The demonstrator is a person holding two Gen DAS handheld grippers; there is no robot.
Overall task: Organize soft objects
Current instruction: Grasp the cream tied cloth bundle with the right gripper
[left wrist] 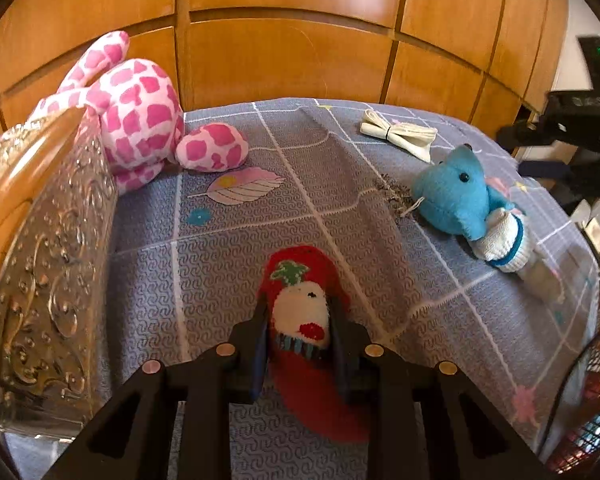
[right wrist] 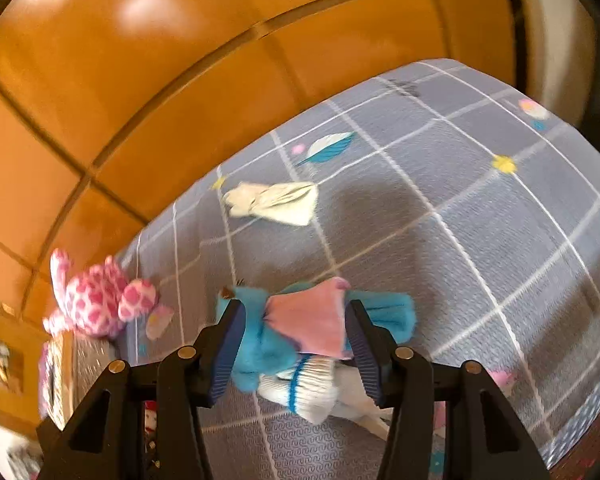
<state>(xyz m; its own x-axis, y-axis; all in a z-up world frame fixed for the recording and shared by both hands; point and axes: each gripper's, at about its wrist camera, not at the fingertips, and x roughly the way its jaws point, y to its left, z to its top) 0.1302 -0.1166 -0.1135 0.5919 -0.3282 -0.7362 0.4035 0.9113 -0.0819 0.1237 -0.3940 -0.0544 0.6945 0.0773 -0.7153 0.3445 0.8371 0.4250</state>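
Observation:
A red sock (left wrist: 312, 392) with a snowman face lies on the grey checked bed cover (left wrist: 228, 264). My left gripper (left wrist: 298, 304) is shut on it, and the sock is pinched narrow between the pads. A blue elephant toy (left wrist: 452, 196) in a white and blue jumper lies at the right with nothing gripping it. In the right wrist view the blue elephant toy (right wrist: 260, 348) with its pink ear shows between and behind the fingers of my right gripper (right wrist: 294, 308). That gripper is open just above the toy, which spreads wider than the jaws.
A pink-spotted plush (left wrist: 140, 120) leans at the back left beside an embossed glass dish (left wrist: 48, 264). A tied cream cloth (left wrist: 400, 134) lies near the wooden panelling (left wrist: 284, 56). Black gear (left wrist: 572, 120) and a wire basket (left wrist: 596, 400) stand at the right edge.

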